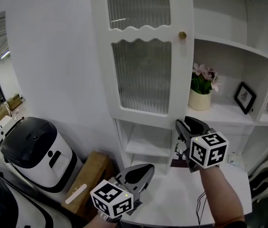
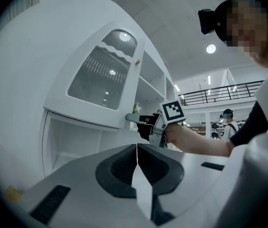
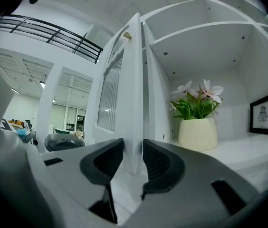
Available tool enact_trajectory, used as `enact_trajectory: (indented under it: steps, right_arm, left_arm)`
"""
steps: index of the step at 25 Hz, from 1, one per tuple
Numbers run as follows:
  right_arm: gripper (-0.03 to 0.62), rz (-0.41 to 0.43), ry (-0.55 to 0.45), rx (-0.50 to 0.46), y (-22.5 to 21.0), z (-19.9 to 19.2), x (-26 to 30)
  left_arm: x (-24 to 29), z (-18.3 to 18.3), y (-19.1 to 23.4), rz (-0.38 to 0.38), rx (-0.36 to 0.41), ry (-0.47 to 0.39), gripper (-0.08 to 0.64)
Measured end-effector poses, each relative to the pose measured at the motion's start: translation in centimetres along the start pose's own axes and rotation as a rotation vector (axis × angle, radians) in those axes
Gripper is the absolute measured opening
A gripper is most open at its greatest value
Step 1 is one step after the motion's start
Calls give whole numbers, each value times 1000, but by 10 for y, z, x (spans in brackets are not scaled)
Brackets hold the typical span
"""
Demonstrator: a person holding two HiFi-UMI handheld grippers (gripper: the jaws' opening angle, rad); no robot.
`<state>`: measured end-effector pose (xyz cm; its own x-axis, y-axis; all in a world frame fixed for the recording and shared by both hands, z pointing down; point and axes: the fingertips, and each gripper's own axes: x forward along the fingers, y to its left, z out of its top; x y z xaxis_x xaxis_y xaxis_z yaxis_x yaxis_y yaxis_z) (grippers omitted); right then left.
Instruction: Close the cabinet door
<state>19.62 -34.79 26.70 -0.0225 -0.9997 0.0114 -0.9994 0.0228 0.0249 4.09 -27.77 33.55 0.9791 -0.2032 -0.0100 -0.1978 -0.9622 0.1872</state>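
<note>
The cabinet door (image 1: 141, 56) stands open in the upper middle of the head view. It is a white panel with two ribbed glass panes and a small brass knob (image 1: 182, 35) near its right edge. To the right of the door the cabinet's open shelves (image 1: 234, 113) show. On one of them a cream pot of pink flowers (image 1: 199, 99) stands, with a small black picture frame (image 1: 244, 97) further right.

My right gripper (image 1: 187, 124) is at the lower right corner of the door, just below centre-right of the frame, pointing level at the cabinet. In the right gripper view its jaws stand apart with the door's thin edge rising between them. I see no squeeze on the door, so I count this tool as released around the edge rather than gripping it.

My left gripper (image 1: 146, 169) sits low in the middle of the head view, well apart from the door. In the left gripper view its jaws are pressed together with nothing between them.

At the lower left of the head view a white appliance with a black lid (image 1: 36, 151) stands beside a brown cardboard box (image 1: 89, 179).
</note>
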Motion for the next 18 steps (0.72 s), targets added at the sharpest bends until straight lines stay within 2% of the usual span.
enact_trajectory:
  steps: [18]
  right_arm:
    - [146,-45,1,-21,-21,-1,23]
  left_arm:
    - [9,-6,20,12,-21,7,11]
